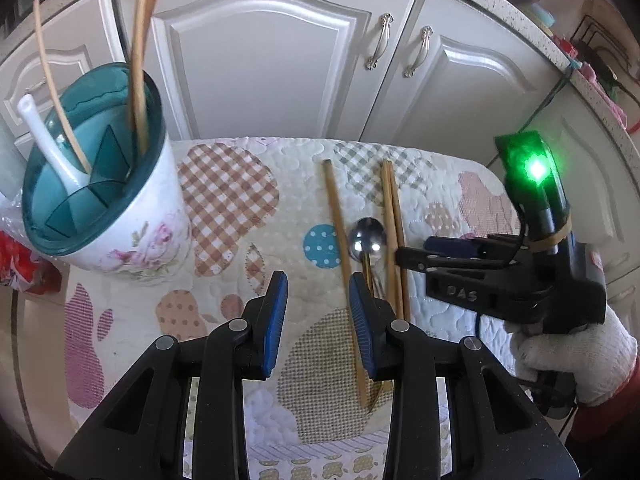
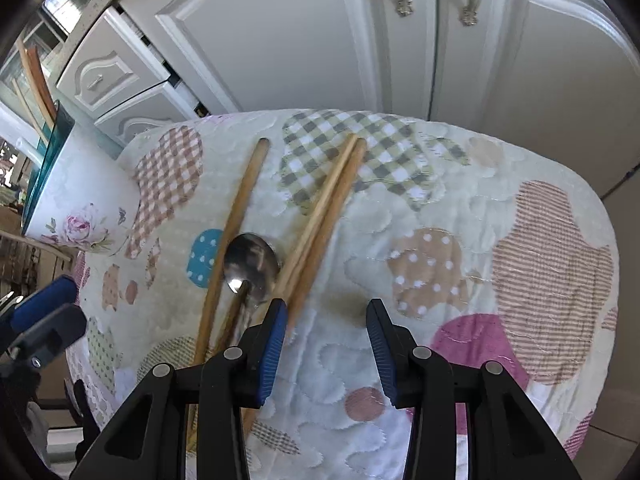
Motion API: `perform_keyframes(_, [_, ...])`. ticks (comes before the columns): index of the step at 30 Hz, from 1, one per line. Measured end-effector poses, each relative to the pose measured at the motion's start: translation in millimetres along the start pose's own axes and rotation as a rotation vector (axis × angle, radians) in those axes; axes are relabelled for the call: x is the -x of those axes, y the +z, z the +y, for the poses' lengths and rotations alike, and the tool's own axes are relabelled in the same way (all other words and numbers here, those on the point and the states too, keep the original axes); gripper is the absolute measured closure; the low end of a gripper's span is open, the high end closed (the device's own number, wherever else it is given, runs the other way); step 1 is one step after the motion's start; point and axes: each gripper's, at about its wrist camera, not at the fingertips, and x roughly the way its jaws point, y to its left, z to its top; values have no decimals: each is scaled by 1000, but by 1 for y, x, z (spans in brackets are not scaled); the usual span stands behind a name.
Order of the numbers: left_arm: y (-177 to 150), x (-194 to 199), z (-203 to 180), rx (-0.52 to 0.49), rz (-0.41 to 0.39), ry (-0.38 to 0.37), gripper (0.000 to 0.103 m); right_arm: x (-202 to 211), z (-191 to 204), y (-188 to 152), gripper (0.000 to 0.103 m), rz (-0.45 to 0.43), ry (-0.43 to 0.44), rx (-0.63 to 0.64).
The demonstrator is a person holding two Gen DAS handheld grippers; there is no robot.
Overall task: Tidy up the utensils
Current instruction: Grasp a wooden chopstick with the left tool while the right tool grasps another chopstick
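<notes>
Both claws, left claw [image 1: 318, 294] and right claw [image 2: 326, 322], hover spread and empty over wooden chopsticks [image 2: 328, 216] and a steel spoon [image 2: 252, 266] mid-tabletop [image 2: 500, 216]; next, pinch one for the floral teal-rimmed holder [image 1: 132, 216] at the left edge.

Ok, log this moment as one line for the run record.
stage: reaching | left gripper: open, empty | right gripper: open, empty | chopsticks, metal spoon: on quilt | holder: partly filled
</notes>
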Motion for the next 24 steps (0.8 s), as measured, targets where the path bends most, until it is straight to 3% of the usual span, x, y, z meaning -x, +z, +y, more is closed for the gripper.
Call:
perform_keyframes(6, [0,-9,-1,-1,16,4,72,-2,6,0,63,-1,-18,38])
perform_keyframes(10, [6,-23,-1,9,32,4,72,15,-17,-13,64,0,-38,25])
perform_keyframes(13, [10,-34,-4,9,44,8,72,23,-38,-23,64,13,-106,0])
perform_keyframes(18, [21,-48,-8,19,58,17,72,44,-68,-42,64,-30,2,-127])
perform_keyframes(24, [33,-49,-17,6,47,-14,72,63,-73,-63,64,-41,4,-141])
